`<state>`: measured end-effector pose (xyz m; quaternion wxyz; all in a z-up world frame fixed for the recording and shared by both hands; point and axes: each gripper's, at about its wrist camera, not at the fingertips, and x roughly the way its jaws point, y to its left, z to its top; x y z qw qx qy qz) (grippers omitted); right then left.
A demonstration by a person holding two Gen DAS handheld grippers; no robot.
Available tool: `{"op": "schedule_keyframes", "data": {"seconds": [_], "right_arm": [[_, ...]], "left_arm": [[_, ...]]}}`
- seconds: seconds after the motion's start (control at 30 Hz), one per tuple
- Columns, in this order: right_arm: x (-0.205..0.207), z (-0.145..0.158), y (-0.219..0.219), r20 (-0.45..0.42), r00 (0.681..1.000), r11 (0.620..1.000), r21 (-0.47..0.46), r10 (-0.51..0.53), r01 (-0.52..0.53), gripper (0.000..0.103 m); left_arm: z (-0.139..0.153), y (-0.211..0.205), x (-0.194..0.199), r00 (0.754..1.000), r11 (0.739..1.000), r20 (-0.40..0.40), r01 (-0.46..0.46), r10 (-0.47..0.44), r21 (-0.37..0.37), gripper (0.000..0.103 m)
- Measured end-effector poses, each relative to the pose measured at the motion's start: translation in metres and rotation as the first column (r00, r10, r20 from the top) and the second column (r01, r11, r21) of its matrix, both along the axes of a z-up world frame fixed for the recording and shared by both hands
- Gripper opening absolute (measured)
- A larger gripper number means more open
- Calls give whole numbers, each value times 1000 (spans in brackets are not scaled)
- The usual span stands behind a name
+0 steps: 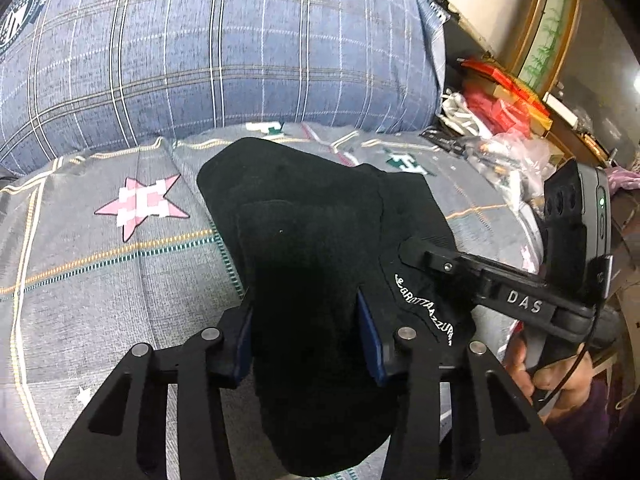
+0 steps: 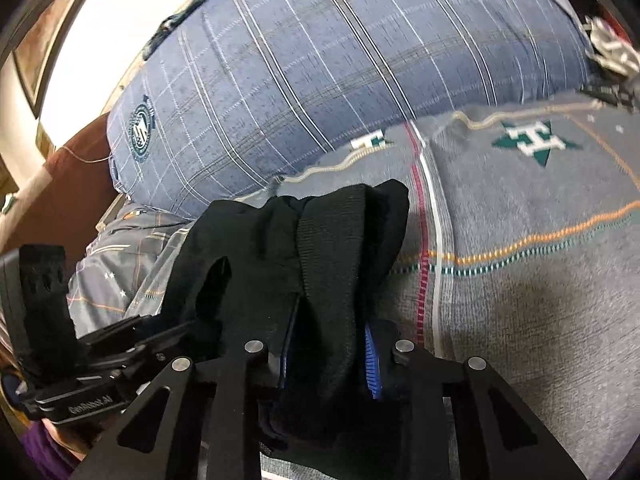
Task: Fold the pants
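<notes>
The black pants (image 1: 304,240) lie bunched on a grey bedspread (image 1: 100,272) patterned with stars and thin orange and teal lines, near the middle of the bed and in front of a large blue plaid pillow (image 1: 200,52) at the far side. The left gripper (image 1: 306,332) has its blue-padded fingers (image 1: 370,336) on either side of a thick fold of the dark fabric, pads pressing into the cloth, so it is clamped on the pants at their near end. A strip of white lettering (image 1: 424,310) runs along the fabric just right of that grip. The right gripper (image 2: 332,354) likewise pinches a ribbed band (image 2: 332,232) of the pants between its blue pads, the cloth bulging up past the fingertips. In the left wrist view the right gripper's body comes in from the right edge, its tip touching the pants, with a hand (image 1: 560,376) on its handle. A pink star (image 1: 144,204) on the bedspread sits left of the pants, and a green star (image 2: 534,140) far right of them. Red boxes (image 1: 508,92) and clutter sit beyond the bed's far right corner
</notes>
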<state>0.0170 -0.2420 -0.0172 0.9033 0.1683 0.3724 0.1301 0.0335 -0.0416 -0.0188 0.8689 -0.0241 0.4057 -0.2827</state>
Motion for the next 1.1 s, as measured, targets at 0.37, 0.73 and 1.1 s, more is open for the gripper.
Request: {"op": "schedule_keyframes", "data": {"seconds": [0.37,0.73,1.1], "right_arm": [[-18,45,23,239,971,999,41,18,-29,28],[38,40,134,144,986,995,23,88,-92,28],[59,-17,195,-4,999,938,-343,53,-51,55]], "left_arm": [[40,22,-20,983,996,172,-77,70,34,43],[26,113,9,952,954,140,-286,273,89,43],[-35,123,31,936,903,171,-345,309,256,62]]}}
